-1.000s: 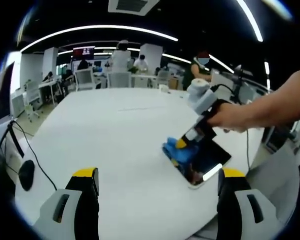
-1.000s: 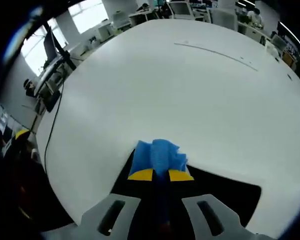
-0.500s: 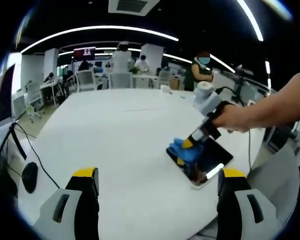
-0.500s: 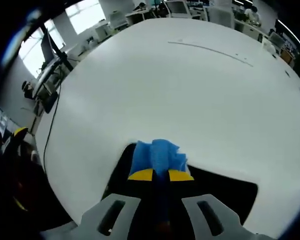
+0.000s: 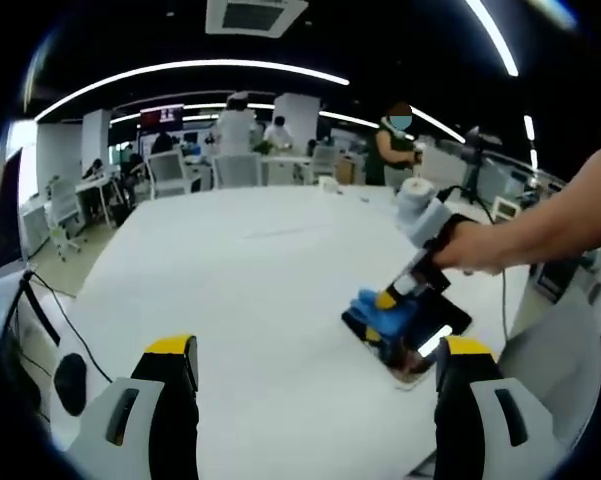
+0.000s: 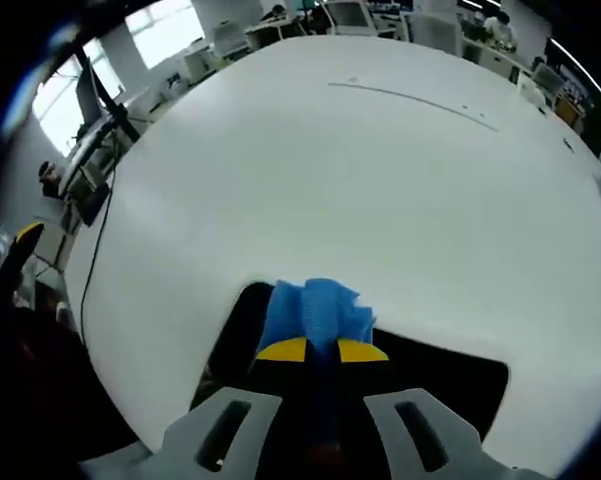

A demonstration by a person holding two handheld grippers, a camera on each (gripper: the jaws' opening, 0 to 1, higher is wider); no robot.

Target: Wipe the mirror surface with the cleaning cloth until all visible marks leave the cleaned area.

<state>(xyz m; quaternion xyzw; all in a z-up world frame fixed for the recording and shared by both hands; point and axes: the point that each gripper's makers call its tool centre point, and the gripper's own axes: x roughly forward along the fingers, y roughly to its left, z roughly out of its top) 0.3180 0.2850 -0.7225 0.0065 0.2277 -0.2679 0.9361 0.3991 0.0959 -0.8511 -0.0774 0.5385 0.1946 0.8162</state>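
Table (image 5: pixel 230 290) white and broad (office desks (image 5: pixel 195 165) behind)

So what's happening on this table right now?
A person is wiping a dark mirror lying flat on a white table. The right claw is shut on a blue cleaning cloth and presses it onto the mirror near one edge. The left claw is open and holds nothing, over the table short of the mirror.

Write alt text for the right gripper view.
The right claw, shut on a bunched blue cloth, presses it onto a dark rectangular mirror lying flat on a large white table. Desks, chairs and monitors stand beyond the table's far edge.
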